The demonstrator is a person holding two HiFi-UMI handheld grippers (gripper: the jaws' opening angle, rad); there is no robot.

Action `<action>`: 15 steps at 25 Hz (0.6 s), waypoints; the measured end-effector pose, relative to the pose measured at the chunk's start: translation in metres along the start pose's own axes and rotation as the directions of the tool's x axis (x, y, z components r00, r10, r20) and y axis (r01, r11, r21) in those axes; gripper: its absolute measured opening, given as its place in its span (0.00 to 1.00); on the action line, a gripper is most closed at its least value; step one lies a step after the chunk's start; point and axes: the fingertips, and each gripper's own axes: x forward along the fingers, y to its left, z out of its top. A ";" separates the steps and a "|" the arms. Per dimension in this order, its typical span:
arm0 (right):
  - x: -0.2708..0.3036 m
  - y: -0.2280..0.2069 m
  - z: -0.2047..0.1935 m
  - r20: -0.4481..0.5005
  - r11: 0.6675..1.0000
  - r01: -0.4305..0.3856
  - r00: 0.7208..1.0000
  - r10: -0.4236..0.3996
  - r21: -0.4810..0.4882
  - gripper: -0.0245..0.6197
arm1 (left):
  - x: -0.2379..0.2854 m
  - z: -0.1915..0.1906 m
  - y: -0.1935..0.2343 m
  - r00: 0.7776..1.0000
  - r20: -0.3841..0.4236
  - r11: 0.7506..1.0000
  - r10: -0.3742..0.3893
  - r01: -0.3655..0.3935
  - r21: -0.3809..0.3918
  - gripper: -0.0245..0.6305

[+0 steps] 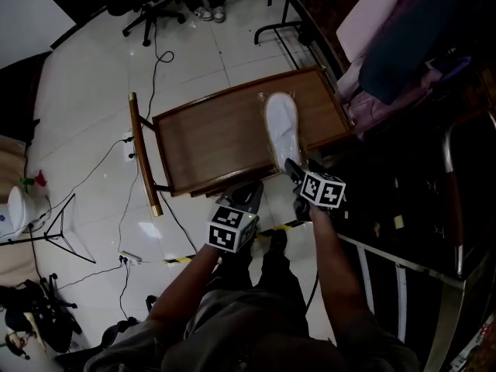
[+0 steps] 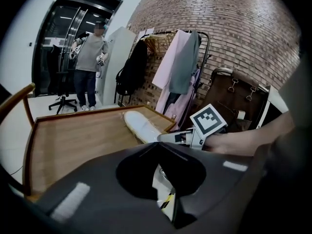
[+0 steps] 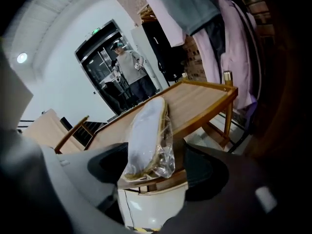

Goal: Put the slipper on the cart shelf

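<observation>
A white slipper [image 1: 283, 130] in a clear plastic bag lies on the wooden cart shelf [image 1: 209, 142], toward its right end, heel at the near edge. My right gripper [image 1: 293, 169] stands open just at that heel. In the right gripper view the slipper [image 3: 146, 130] lies on the shelf [image 3: 200, 106] between the spread jaws of the right gripper [image 3: 156, 172], with a gap on both sides. My left gripper [image 1: 252, 192] hovers before the shelf's near edge, left of the slipper. In its own view the left gripper [image 2: 156, 145] has its tips together with nothing between them, and the slipper [image 2: 141, 126] lies ahead.
The cart's wooden handle [image 1: 143, 153] stands at its left end. A clothes rack with hanging garments [image 1: 403, 45] crowds the right side, by a metal frame [image 1: 457, 208]. Cables and a tripod [image 1: 54, 231] lie on the white floor. A person [image 2: 90, 62] stands far off by an office chair [image 1: 151, 14].
</observation>
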 end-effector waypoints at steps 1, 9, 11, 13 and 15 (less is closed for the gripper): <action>0.004 -0.003 -0.002 -0.004 1.000 -0.002 1.000 0.002 0.019 0.54 | 0.000 -0.001 0.002 1.000 -0.004 1.000 -0.001 0.001 -0.002 0.05; 0.011 0.017 0.003 0.025 0.995 -0.086 0.996 0.085 0.040 0.25 | -0.001 0.002 0.013 1.000 -0.012 1.000 -0.006 0.006 -0.002 0.05; 0.002 0.025 0.011 0.046 0.996 -0.084 0.995 0.084 0.013 0.20 | -0.004 0.005 0.013 1.000 -0.009 1.000 -0.011 0.011 -0.002 0.05; -0.010 0.034 0.021 0.070 0.997 -0.080 0.994 0.081 -0.023 0.16 | -0.007 0.010 0.012 1.000 0.000 1.000 -0.023 0.023 0.002 0.05; -0.025 0.041 0.025 0.084 0.996 -0.068 0.994 0.072 -0.057 0.13 | -0.010 0.016 0.008 0.999 0.011 0.999 -0.042 0.042 0.013 0.05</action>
